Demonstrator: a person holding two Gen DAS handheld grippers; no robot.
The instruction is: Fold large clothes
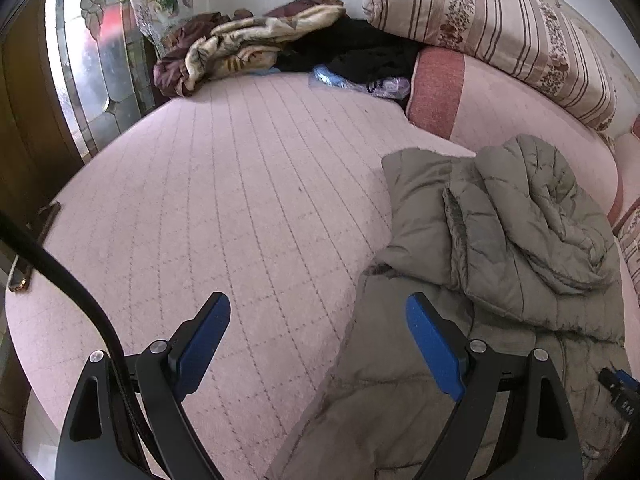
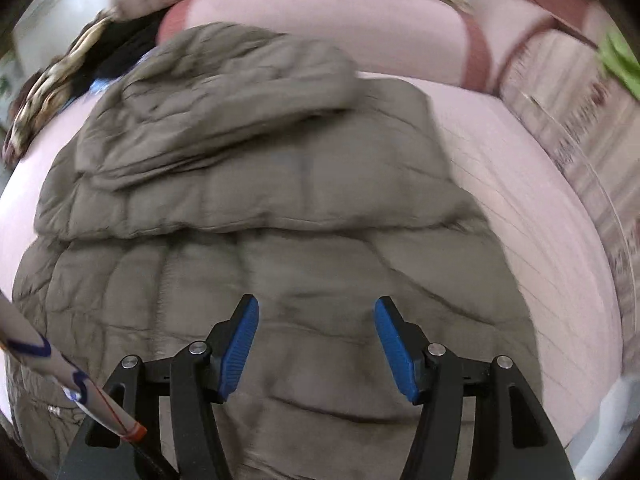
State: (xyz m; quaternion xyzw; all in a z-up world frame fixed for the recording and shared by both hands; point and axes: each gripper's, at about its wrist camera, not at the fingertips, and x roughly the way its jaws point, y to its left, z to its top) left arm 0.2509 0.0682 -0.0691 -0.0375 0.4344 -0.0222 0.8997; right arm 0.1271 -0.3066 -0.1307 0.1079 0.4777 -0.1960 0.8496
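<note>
Your right tool (image 2: 316, 346) hangs directly over the grey quilted coat (image 2: 256, 216), blue pads apart with nothing between them; your left tool (image 1: 318, 344), likewise open and empty, straddles the coat's near-left edge where it meets the pink bed (image 1: 240, 184). Ahead of both tools a sleeve lies folded across the coat's far half, so the fold appears part-done; next, judge which free edge to pinch and carry over.
</note>
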